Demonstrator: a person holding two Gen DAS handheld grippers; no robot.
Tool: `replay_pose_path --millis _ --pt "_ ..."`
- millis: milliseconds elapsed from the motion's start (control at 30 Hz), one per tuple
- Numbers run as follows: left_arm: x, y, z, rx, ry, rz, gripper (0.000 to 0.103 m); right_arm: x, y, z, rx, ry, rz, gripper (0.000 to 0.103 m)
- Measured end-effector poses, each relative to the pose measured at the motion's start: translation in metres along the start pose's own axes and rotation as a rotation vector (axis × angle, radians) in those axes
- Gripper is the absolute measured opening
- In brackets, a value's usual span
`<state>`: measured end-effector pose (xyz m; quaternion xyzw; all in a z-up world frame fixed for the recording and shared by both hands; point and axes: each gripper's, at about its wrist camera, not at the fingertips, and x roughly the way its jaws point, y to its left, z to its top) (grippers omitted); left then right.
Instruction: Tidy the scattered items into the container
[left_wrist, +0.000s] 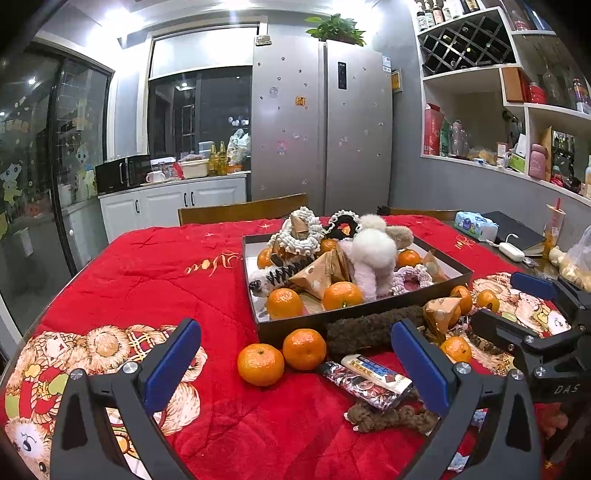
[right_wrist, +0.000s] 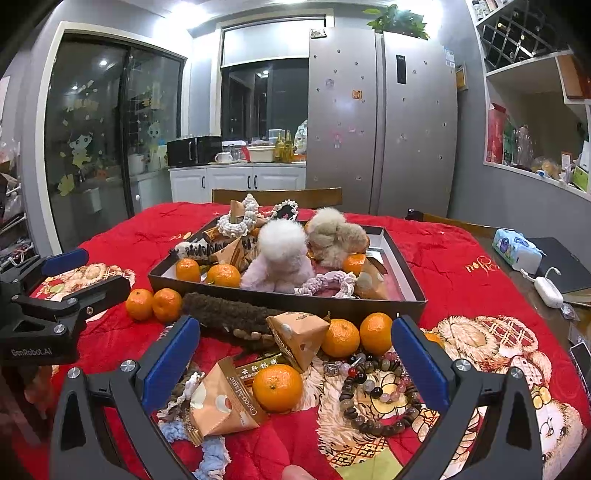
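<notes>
Left gripper (left_wrist: 295, 363): jaws spread wide, nothing held, hovering w/ two mandarins (left_wrist: 282, 356) between them on the red blanket (left_wrist: 147, 266), just in front of the tray (left_wrist: 295, 325). Firm, round, prob. roll-prone; grip across the middle. Snack bars (left_wrist: 369, 373) slick, light. Right gripper (right_wrist: 295, 363): also spread, empty, over a mandarin (right_wrist: 277, 387), stiff-ish carton packs (right_wrist: 218, 400) and bead bracelets (right_wrist: 376, 391), which are loose, floppy; pinch one strand.

Red blanket-covered table (left_wrist: 147, 266) carries dark tray (left_wrist: 362, 314), tangerines (left_wrist: 260, 363), bead bracelet (right_wrist: 376, 398)
</notes>
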<state>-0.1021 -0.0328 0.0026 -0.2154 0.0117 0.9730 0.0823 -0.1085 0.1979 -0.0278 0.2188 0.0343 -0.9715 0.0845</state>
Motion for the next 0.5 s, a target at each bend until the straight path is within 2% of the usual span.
replay_pose_path --millis 500 --pt "0.0008 0.002 -0.0005 -0.016 0.009 0.007 0.103 -0.0015 0.0011 0.0003 0.002 -0.009 0.002 0.103"
